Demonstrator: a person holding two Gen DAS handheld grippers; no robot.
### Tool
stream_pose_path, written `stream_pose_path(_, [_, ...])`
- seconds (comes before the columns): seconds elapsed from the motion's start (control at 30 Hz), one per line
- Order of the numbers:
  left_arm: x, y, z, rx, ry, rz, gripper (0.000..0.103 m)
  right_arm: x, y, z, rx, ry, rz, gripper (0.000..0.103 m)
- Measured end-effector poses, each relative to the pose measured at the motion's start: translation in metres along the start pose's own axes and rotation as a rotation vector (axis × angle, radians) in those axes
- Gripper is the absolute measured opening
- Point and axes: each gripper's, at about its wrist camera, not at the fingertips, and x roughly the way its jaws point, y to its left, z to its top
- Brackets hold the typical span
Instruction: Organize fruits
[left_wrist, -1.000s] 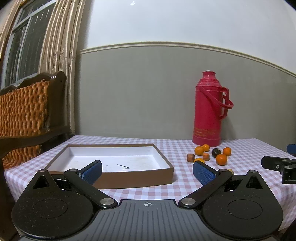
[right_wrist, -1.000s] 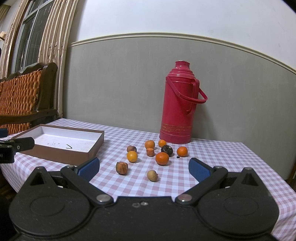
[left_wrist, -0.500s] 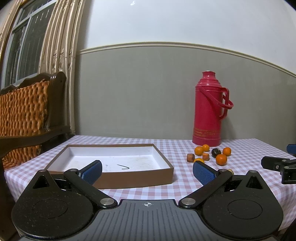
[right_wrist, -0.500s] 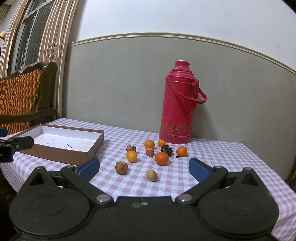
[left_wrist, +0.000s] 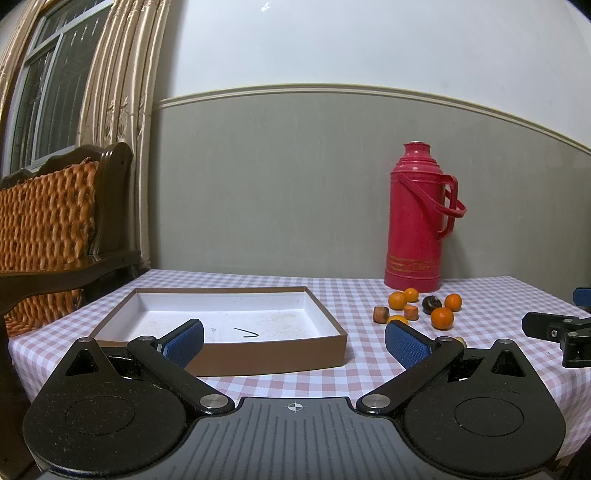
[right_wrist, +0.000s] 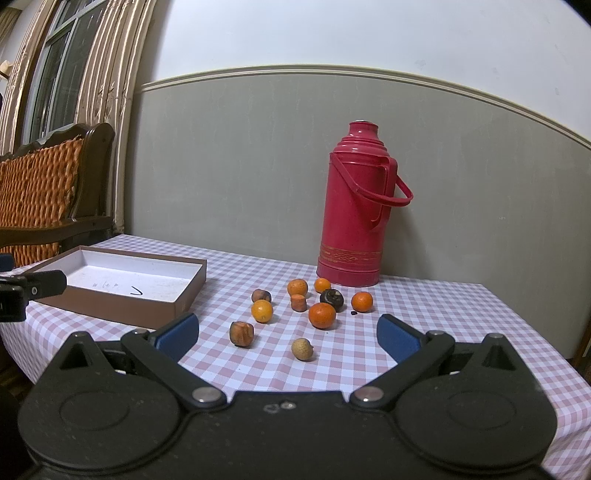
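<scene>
Right wrist view, ten small fruits (right_wrist: 322, 315), one box (right_wrist: 184, 299), both tools (right_wrist: 288, 334) (left_wrist: 293, 338) spread wide, empty.

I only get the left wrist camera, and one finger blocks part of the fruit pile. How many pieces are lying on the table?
Observer: Ten, counted in the right wrist view, all loose on the cloth.
Operator: What is that pale bit peeking out behind the finger?
Observer: A pale round fruit. It lies alone, nearest the open right gripper, with a brown piece beside it.
</scene>
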Motion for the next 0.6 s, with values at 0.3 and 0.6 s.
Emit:
stream_pose_path(0.3, [-0.0001, -0.0004, 0.0003, 0.000, 0.001, 0.004, 0.103, -0.0006, 0.0000, 0.0001, -0.001, 0.000, 0.000, 0.097])
stream_pose_path(0.6, [-0.0009, 0.0005, 0.0009, 0.000, -0.001, 0.006, 0.103, -0.0001, 0.0000, 0.0003, -0.002, 0.001, 0.001, 0.097])
